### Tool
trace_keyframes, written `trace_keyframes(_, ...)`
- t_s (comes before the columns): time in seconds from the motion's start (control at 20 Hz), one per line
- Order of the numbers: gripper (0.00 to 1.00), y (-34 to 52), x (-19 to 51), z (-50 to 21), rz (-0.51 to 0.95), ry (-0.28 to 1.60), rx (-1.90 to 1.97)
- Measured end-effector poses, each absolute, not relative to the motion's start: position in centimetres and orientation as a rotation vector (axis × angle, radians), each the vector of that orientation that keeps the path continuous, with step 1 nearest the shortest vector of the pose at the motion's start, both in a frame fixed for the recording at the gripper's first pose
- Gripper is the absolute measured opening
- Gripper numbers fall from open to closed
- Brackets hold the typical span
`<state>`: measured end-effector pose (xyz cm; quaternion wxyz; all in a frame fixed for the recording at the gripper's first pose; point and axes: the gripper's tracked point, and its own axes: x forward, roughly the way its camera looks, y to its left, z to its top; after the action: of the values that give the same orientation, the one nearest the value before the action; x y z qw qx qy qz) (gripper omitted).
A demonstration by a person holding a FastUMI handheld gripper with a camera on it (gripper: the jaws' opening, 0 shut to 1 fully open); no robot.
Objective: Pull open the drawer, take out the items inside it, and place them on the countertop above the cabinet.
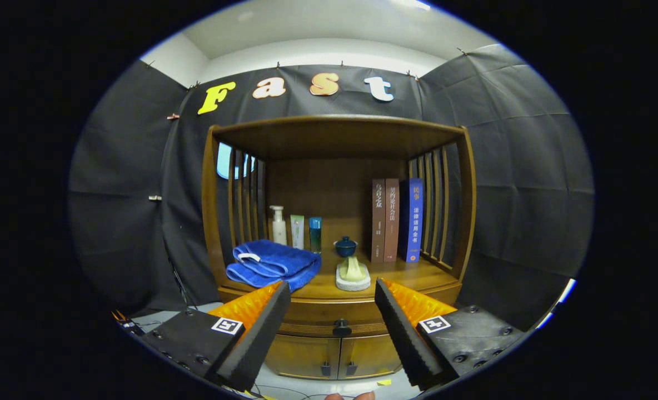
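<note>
Tongs (332,311) spread wide, drawer knob (341,327) between, untouched, drawer (329,319) closed

Level, facing cabinet (334,233) head-on

Chinese titles on three book spines (397,220), illegible at this size

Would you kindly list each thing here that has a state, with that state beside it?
tool: open, fingers spread, holding nothing, the knob between them
drawer: closed, knob untouched
cabinet doors: both shut
blue towel: folded, lying on the countertop
books: three, upright
blue lidded cup: lid on
pump bottle: upright
</note>
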<state>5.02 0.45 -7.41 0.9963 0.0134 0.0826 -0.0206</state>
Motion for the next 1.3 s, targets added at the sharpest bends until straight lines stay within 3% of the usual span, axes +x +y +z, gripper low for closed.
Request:
trace_keyframes(0.5,0.99,1.7,-0.5,-3.2,-0.033,0.121,0.032)
trace_keyframes(1.3,0.98,2.5,0.0,-5.3,0.01,0.158,0.044)
